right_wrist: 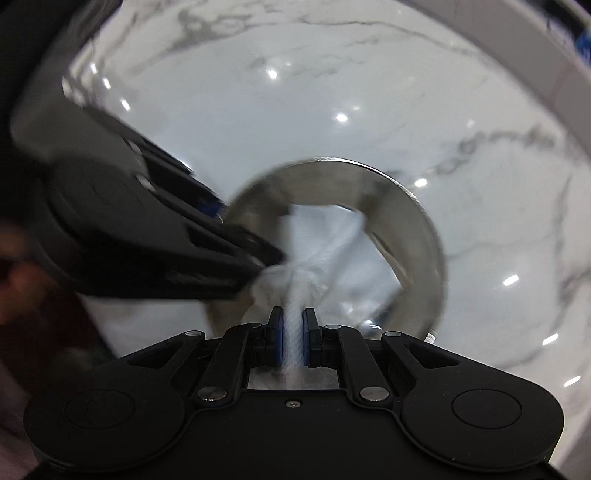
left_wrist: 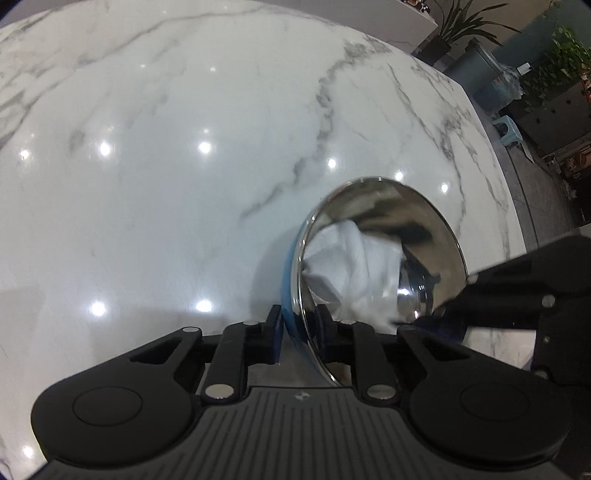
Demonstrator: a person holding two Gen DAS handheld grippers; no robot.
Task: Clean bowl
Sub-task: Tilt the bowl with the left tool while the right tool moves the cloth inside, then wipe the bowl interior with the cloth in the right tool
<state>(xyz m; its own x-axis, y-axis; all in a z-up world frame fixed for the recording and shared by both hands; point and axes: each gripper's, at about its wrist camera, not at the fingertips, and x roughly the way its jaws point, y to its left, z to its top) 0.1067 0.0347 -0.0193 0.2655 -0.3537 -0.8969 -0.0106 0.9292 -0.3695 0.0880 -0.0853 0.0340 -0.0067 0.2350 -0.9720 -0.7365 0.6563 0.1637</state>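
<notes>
The left hand-held gripper (left_wrist: 298, 332) is clamped on the near rim of the steel bowl (left_wrist: 424, 229): one finger sits outside against the blue outer wall, the other inside against the shiny metal, and the rim runs between the pads. No earlier view is there to compare, so I speak only of the hold as it stands. The bowl is tipped up on its side, its mouth facing right in this view, its lower edge down at the white marble tabletop (left_wrist: 166, 166).

The right hand-held gripper (right_wrist: 293, 332) is closed on a twisted neck of white cloth (right_wrist: 325, 236); the blue pads press the fabric from both sides. From there the cloth fans out into the bowl (right_wrist: 413, 221) and lies crumpled against the inner wall. In the left wrist view the same cloth (left_wrist: 354, 262) fills the lower part of the hollow, with the right gripper's black body reaching in from the right edge. The right wrist view is blurred, and the left gripper (right_wrist: 221, 218) shows there as a dark shape crossing from the left to the bowl's rim.

Beyond the tabletop's far edge stand potted plants (left_wrist: 461, 26) and a small pale-blue stool (left_wrist: 508, 127) on the floor.
</notes>
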